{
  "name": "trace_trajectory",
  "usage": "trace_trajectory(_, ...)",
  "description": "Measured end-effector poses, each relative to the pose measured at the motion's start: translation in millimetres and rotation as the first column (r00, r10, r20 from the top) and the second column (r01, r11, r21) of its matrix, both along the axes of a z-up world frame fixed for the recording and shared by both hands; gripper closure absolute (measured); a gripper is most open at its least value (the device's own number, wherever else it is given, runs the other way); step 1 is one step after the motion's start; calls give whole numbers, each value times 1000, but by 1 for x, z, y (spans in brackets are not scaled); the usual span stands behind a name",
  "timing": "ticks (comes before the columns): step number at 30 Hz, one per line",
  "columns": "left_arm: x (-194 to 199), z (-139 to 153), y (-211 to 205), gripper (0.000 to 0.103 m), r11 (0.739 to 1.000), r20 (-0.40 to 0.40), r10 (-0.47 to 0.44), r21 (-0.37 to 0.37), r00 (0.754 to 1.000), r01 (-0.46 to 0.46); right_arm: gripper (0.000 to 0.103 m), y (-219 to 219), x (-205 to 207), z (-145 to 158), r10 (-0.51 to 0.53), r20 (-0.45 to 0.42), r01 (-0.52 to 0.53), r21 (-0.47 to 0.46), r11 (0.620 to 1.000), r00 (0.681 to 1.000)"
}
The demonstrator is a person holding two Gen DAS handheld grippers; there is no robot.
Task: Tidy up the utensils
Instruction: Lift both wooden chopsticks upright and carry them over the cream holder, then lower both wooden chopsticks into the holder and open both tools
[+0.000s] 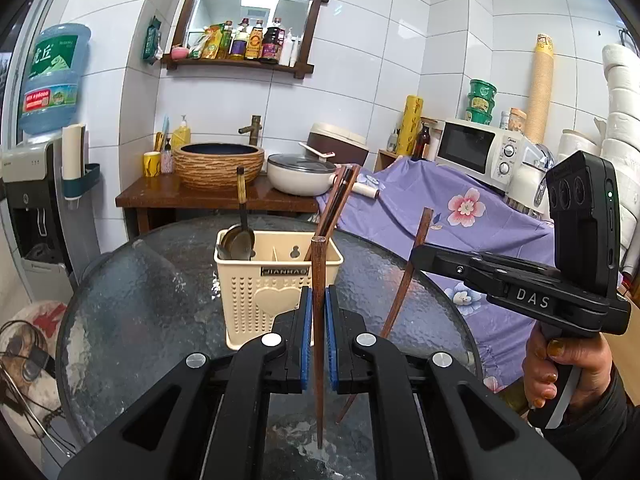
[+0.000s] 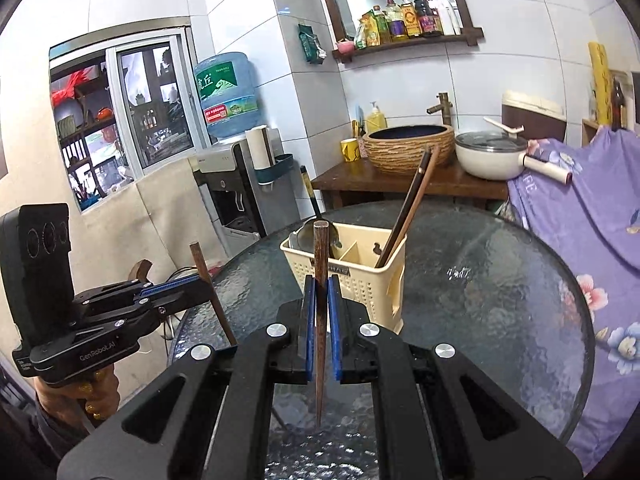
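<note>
A: Left hand-held gripper point(image 1: 317, 322)?
B: Clamped tight on a wooden chopstick point(image 1: 318, 344), upright between the blue pads, tip hanging just above the glass surface point(image 1: 132, 292).
A: Right hand-held gripper point(image 2: 319, 326)?
B: Same: closed on its own chopstick point(image 2: 320, 320), upright.
A: Beyond them?
B: Cream utensil holder point(image 1: 260, 292) straight ahead on the surface. Ladle point(image 1: 239, 236) in its left compartment, chopsticks point(image 1: 334, 210) leaning in its right.
</note>
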State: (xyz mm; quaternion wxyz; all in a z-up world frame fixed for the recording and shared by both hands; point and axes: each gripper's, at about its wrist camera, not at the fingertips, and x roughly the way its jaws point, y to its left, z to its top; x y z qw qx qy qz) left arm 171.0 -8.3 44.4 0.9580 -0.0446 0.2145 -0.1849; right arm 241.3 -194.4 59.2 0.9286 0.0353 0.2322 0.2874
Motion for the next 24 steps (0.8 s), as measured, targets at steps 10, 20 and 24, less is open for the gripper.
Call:
trace_trajectory(10, 14, 36, 3, 96, 1000, 63, -10, 18, 998, 8, 96, -1, 9, 41, 32, 43, -33, 20, 999, 999)
trace_trajectory(20, 50, 122, 22, 96, 999, 168, 47, 1, 985, -47, 96, 3, 33, 119, 12, 143, -21, 57, 998, 990)
trace_trajectory(24, 74, 145, 25, 96, 996, 185, 92, -9, 978, -92, 96, 2, 54, 144, -33, 179, 20, 75, 997, 983)
